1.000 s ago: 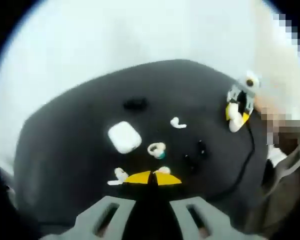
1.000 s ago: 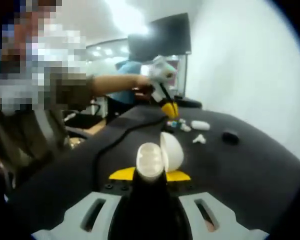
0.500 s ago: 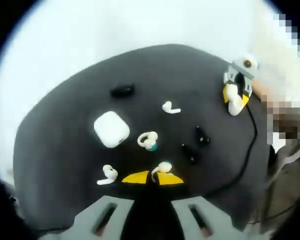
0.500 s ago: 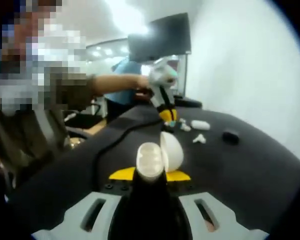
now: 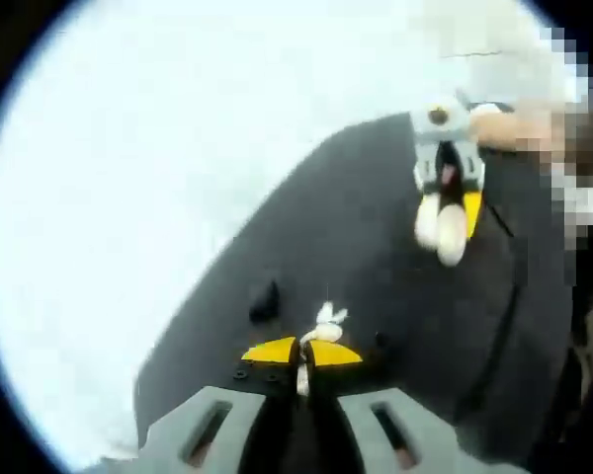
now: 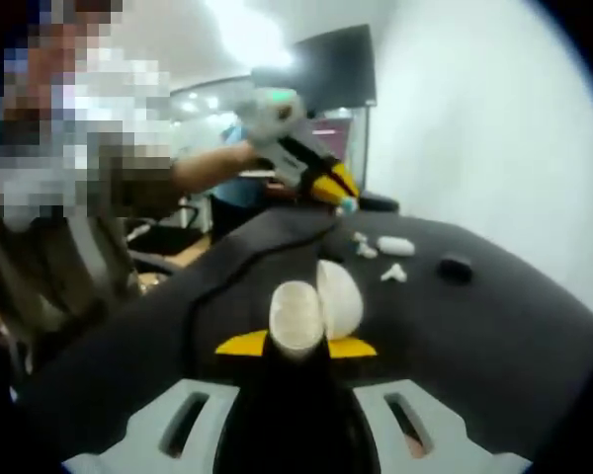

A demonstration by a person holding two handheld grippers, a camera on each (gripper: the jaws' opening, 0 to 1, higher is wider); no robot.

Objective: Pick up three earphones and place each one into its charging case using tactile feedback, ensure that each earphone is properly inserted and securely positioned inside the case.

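Left claw (image 5: 303, 354) clamped on small white earphone (image 5: 325, 326), lifted above black bench (image 5: 376, 247). Right claw (image 6: 296, 345) clamped on open white oval charging case (image 6: 316, 304), lying ahead-right of the earphone, mouth upward.

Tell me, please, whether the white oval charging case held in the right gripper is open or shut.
Open: the white oval charging case sits clamped in the right gripper with its rounded lid swung up beside the base.
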